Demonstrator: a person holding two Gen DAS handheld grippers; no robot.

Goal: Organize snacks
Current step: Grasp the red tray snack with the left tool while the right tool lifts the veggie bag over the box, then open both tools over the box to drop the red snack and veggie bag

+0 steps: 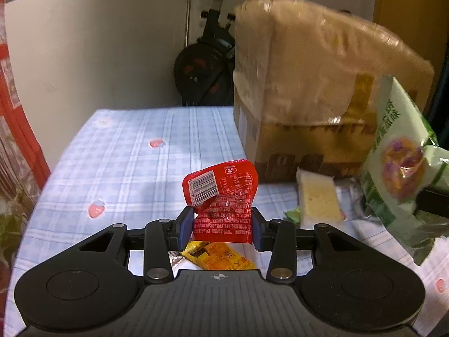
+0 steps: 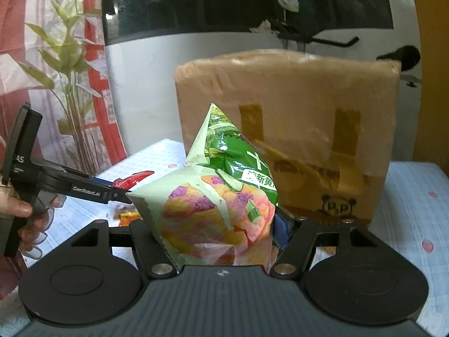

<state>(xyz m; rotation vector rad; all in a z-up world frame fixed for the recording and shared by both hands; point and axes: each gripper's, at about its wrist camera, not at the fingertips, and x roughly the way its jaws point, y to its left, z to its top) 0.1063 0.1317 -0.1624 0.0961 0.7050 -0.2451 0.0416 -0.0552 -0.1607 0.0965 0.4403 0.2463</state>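
Observation:
My left gripper [image 1: 223,226] is shut on a red snack packet [image 1: 224,196] and holds it above the blue checked tablecloth [image 1: 126,154]. The red packet also shows in the right wrist view [image 2: 137,179], in the left gripper at the left. My right gripper [image 2: 221,236] is shut on a pale green chip bag [image 2: 213,210], lifted in front of the cardboard box [image 2: 294,129]. The chip bag shows at the right of the left wrist view [image 1: 398,163]. The bag hides the right gripper's left finger.
The tall tape-wrapped cardboard box [image 1: 308,90] stands at the back right of the table. A yellow-orange packet [image 1: 221,255] lies under my left gripper. A clear-wrapped cracker pack [image 1: 320,193] and other wrappers lie by the box. An exercise bike [image 1: 204,64] stands behind the table.

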